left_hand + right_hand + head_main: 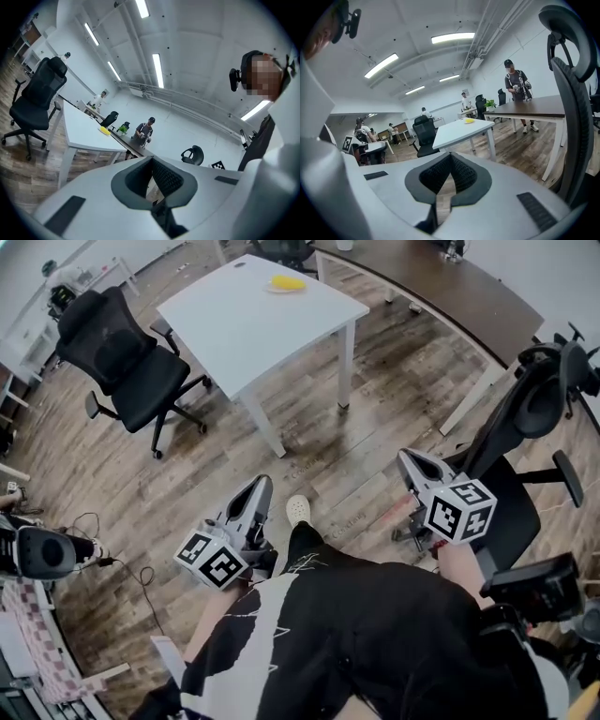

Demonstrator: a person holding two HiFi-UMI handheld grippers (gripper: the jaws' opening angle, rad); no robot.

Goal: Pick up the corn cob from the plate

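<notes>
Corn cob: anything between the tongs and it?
Nothing visible. Bare floor separates the left tongs and right tongs from the white table; the corn cob lies on its plate near the far edge.

- Yellow corn cob (287, 282) up at twelve o'clock, on a white plate (270, 289)!
- White table (244, 329) beneath.
- Black chair (127, 357), ten o'clock.
- Brown wood-grain floor (375, 404) all round.
- Grey left gripper (260, 486) and grey right gripper (407, 459), both with black-and-white square-patterned cubes.

Person's wearing a black top (375, 634) with white scribbly print, plus a white shoe (298, 510). The left claw (259, 484) and right claw (406, 458) are pale grey shells with dark ribbed pads (166, 178), each carrying a black-and-white marker cube (212, 559).
</notes>
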